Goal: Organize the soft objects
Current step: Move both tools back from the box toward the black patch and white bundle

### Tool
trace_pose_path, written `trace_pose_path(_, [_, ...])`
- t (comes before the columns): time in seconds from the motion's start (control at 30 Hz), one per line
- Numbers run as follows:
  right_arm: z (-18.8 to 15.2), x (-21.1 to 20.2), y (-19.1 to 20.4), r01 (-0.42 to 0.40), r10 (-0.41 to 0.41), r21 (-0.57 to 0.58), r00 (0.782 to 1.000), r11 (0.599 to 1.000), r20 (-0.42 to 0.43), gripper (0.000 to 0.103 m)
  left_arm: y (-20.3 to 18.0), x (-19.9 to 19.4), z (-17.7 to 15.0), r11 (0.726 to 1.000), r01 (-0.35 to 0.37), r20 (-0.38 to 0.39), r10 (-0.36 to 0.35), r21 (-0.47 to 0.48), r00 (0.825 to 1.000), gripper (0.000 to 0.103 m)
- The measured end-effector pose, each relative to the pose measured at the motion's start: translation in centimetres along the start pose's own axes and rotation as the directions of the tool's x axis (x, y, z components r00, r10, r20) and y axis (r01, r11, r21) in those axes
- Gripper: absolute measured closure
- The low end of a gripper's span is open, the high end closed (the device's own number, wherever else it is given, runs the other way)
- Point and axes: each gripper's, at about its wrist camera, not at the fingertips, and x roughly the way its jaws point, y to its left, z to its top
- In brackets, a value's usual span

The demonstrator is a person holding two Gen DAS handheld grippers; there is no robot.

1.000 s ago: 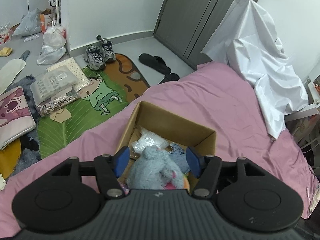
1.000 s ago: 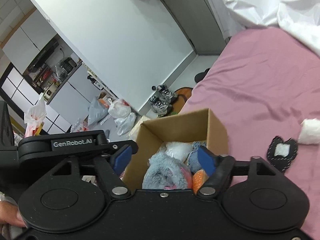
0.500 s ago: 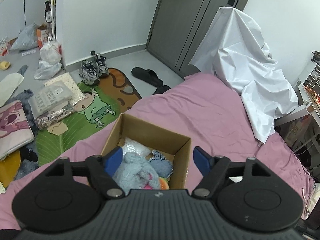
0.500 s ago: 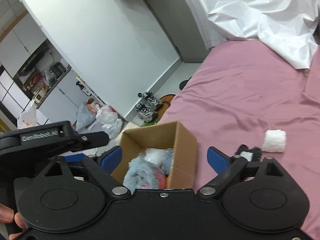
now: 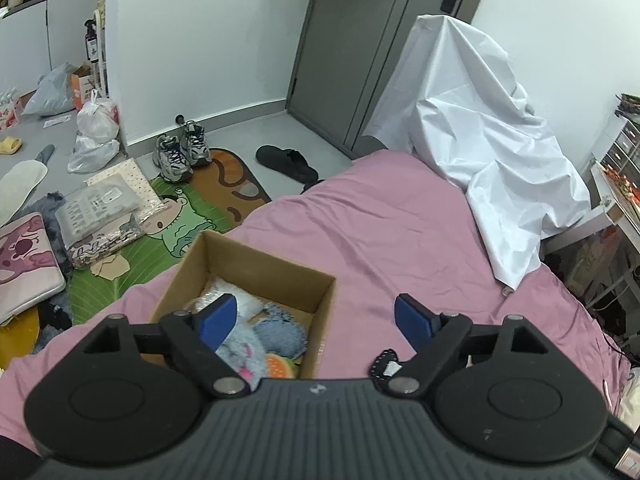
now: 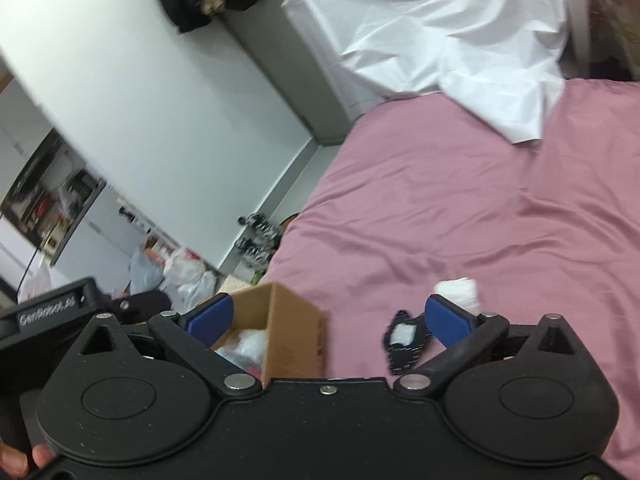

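An open cardboard box (image 5: 260, 268) sits on the pink bed near its left edge and holds a grey-blue plush toy (image 5: 240, 350), a blue knitted piece (image 5: 280, 334) and white stuffing. My left gripper (image 5: 318, 320) is open and empty, above the box's right side. My right gripper (image 6: 326, 318) is open and empty, above the bed beside the box (image 6: 292, 328). A small black pouch (image 6: 404, 340) and a white fluffy roll (image 6: 458, 292) lie on the bed right of the box. The pouch also shows in the left wrist view (image 5: 384, 362).
A white sheet (image 5: 488, 152) drapes over something at the bed's far right. Shoes (image 5: 180, 152), a slipper (image 5: 286, 162), bags and a cartoon mat (image 5: 168, 232) lie on the floor left of the bed. The left gripper's body (image 6: 52, 312) shows at the left of the right wrist view.
Both grippers have opened, let go of the grey-blue plush toy, which now lies in the box, and drawn up and back. The right gripper has swung toward the right.
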Motion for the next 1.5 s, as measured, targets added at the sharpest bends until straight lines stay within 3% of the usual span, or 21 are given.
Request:
trace_pose_path(0.6, [1.8, -2.5, -6.0, 0.010, -0.013, 0.100, 0.999, 0.995, 0.030, 0.000, -6.7, 1.6, -2.7, 0.995, 0.027, -0.043, -0.023, 0.095, 0.999, 0.018])
trace_pose_path(1.0, [2.5, -2.6, -8.9, 0.025, -0.032, 0.159, 0.999, 0.987, 0.044, 0.000, -9.2, 4.2, -4.3, 0.991, 0.024, -0.092, -0.012, 0.133, 0.996, 0.018])
trace_pose_path(1.5, [1.9, -0.2, -12.2, 0.040, -0.029, 0.259, 0.998, 0.965, -0.049, 0.000, -9.5, 10.3, -6.7, 0.999, 0.019, -0.204, -0.009, 0.047, 0.979, 0.021])
